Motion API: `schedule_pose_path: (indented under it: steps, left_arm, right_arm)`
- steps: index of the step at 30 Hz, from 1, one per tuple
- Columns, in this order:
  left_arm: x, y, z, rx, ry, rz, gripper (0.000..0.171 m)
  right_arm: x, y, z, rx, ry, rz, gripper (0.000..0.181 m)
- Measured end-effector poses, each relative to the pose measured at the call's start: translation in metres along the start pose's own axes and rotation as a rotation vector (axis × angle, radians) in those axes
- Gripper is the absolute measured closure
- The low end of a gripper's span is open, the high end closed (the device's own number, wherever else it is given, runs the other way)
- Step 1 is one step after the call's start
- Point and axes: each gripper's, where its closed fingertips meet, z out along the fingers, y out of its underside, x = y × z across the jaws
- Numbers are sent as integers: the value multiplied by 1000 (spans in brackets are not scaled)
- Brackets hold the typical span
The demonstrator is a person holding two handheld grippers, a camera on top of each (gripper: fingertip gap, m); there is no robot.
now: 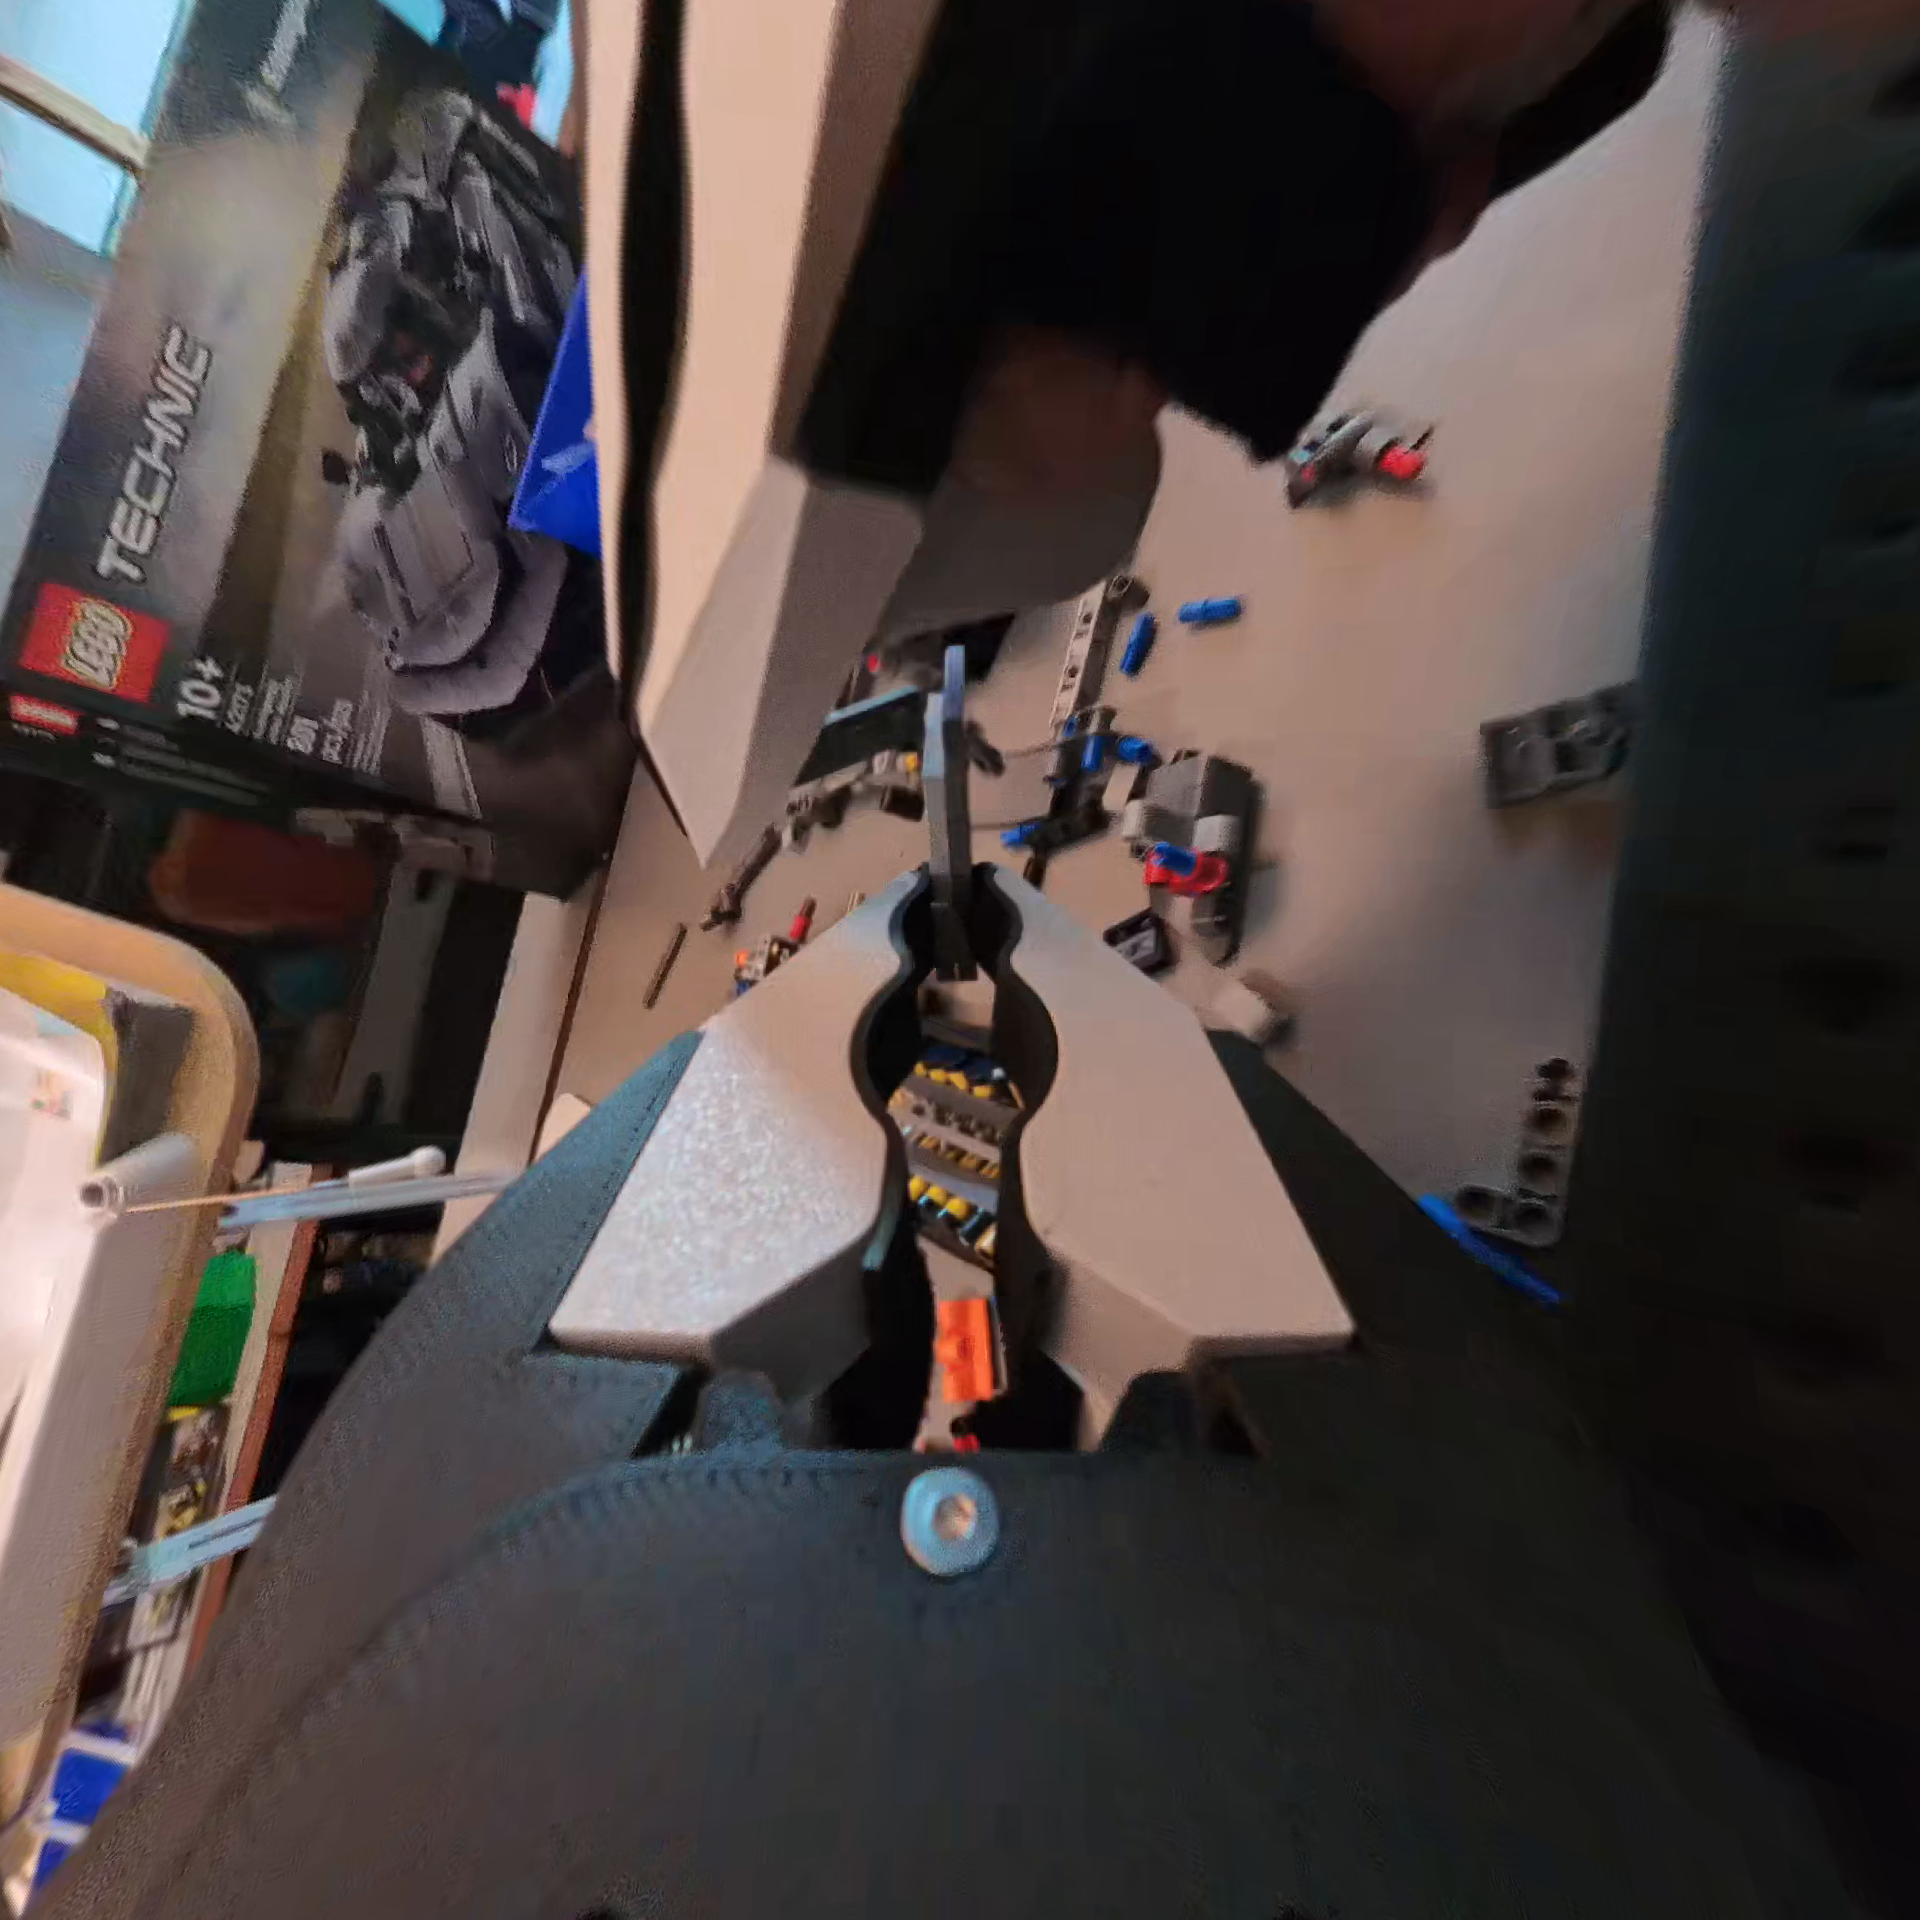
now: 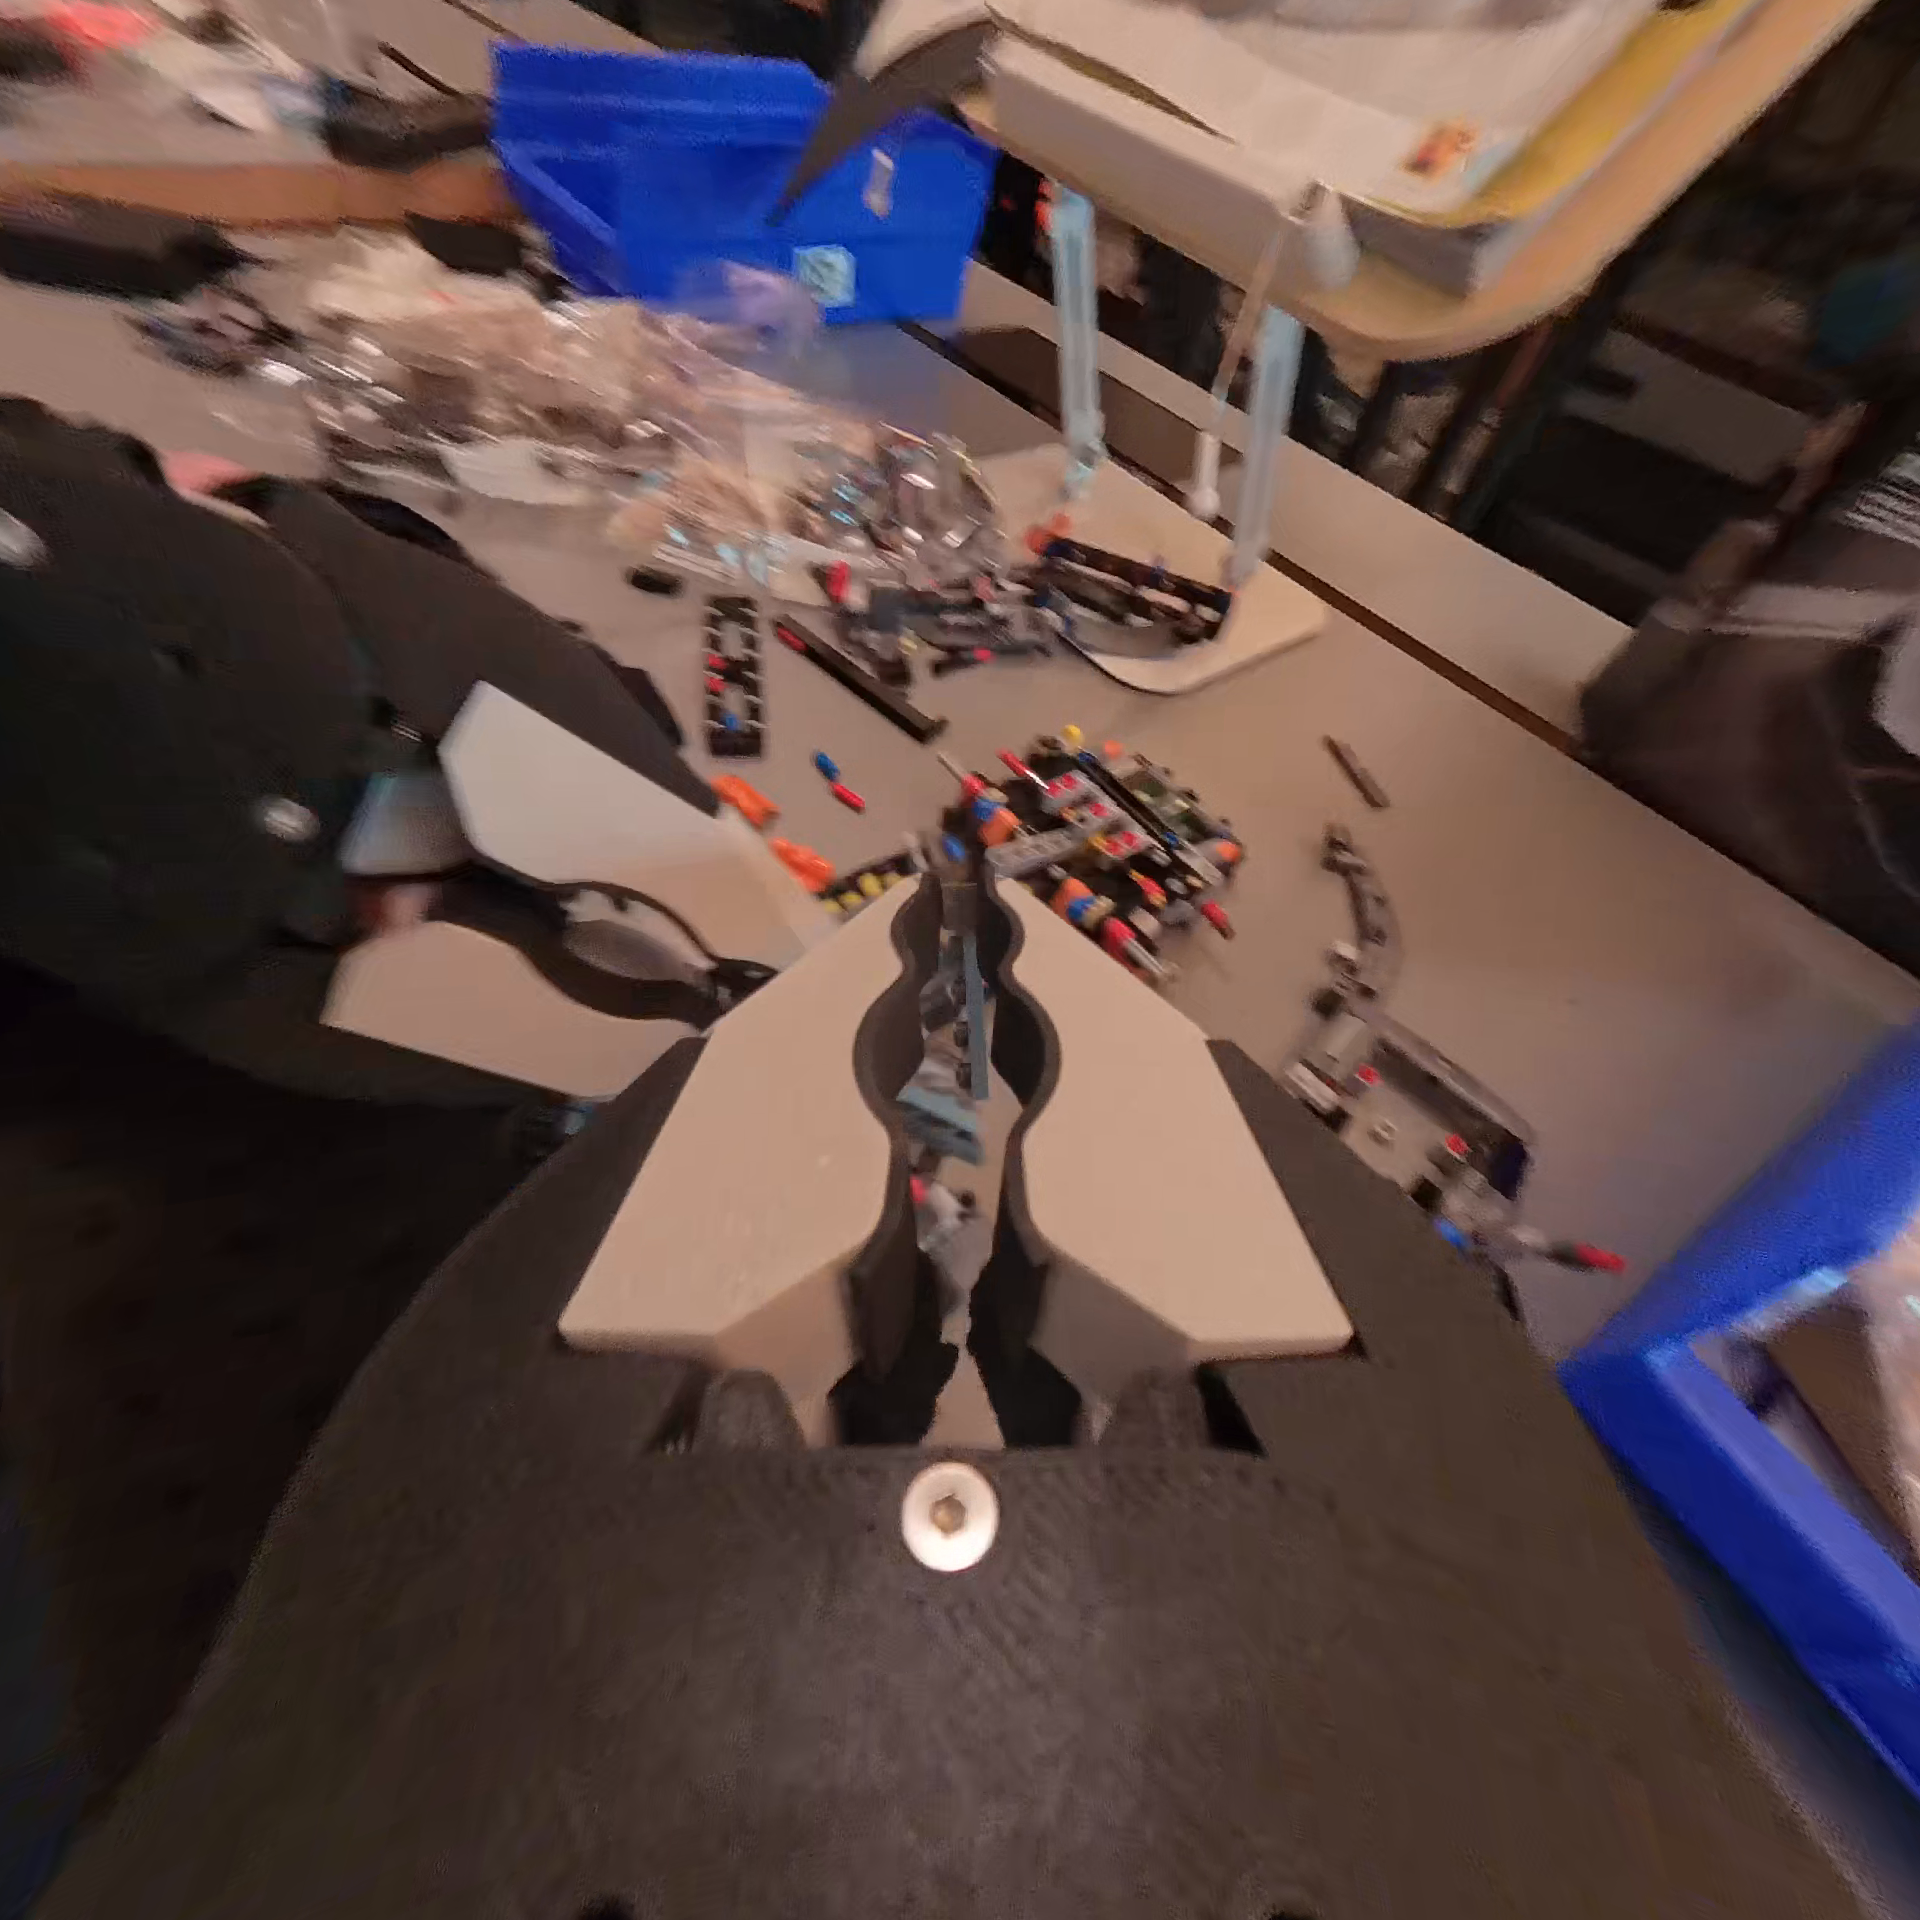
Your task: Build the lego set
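Observation:
My left gripper (image 1: 951, 896) is shut on a flat grey lego piece (image 1: 948, 774) that sticks out forward past its tips, above the table. My right gripper (image 2: 960, 896) is shut on a small grey-blue lego piece (image 2: 966, 997) that runs back between its fingers; blur hides its shape. The partly built multi-coloured lego assembly (image 2: 1117, 842) lies on the table just beyond the right gripper's tips. The left gripper (image 2: 727, 971) shows at the left of the right wrist view. The right gripper's grey fingers (image 1: 790, 623) hang over the table in the left wrist view.
Loose pieces cover the table: blue pins (image 1: 1210, 611), a grey sub-assembly (image 1: 1195, 810), a black frame (image 2: 732, 675), a long black beam (image 2: 862, 675). Plastic bags (image 2: 623, 416), blue bins (image 2: 727, 208) (image 2: 1766, 1403), a booklet stand (image 2: 1226, 644) and the set's box (image 1: 260, 468) ring the area. The grippers' ends are close to 5 centimeters from one another. The long black beam (image 2: 862, 675) is about 25 centimeters from both grippers' fingertips.

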Motion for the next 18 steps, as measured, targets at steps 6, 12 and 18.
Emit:
schedule_pose_path:
  steps: [6,12,18]
  left_arm:
    - [0,11,-1,56,145,-234,168]
    - [5,10,2,69,199,-282,168]
    - [5,5,-3,132,289,-422,168]
  right_arm:
    - [8,5,-3,4,-18,68,178]
    - [20,28,-7,-74,-34,121,178]
    - [17,25,-15,-48,-67,66,165]
